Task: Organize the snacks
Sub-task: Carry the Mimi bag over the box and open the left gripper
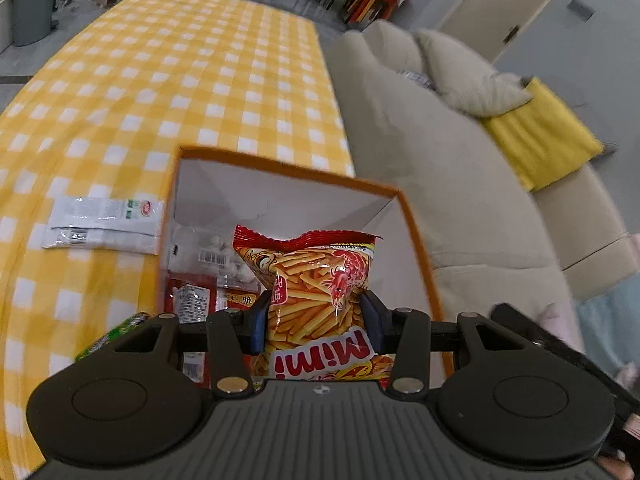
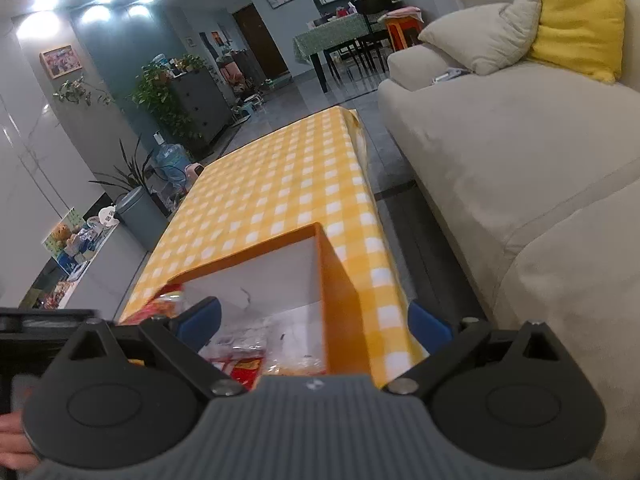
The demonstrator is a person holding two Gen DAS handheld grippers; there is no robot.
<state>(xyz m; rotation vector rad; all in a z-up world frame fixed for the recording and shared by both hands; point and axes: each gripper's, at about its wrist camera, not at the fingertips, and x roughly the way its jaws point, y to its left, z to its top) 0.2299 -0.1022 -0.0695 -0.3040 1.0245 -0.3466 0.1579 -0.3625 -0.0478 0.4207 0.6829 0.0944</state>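
Observation:
My left gripper (image 1: pixel 316 320) is shut on a red and orange Mimi snack bag (image 1: pixel 316 276) and holds it over the open orange box (image 1: pixel 288 166) with white inner walls. Several snack packets (image 1: pixel 200 276) lie inside the box. A white snack packet (image 1: pixel 104 222) lies flat on the tablecloth left of the box. A green packet (image 1: pixel 116 334) shows beside the box's near left corner. My right gripper (image 2: pixel 316 322) is open and empty, above the near right part of the same box (image 2: pixel 332 276), with packets (image 2: pixel 256 344) visible below it.
The table wears a yellow and white checked cloth (image 1: pixel 160 80). A beige sofa (image 2: pixel 520 168) with a yellow cushion (image 2: pixel 576 20) runs along the table's right side. A grey bin (image 2: pixel 140 212) and plants stand off the table's left far end.

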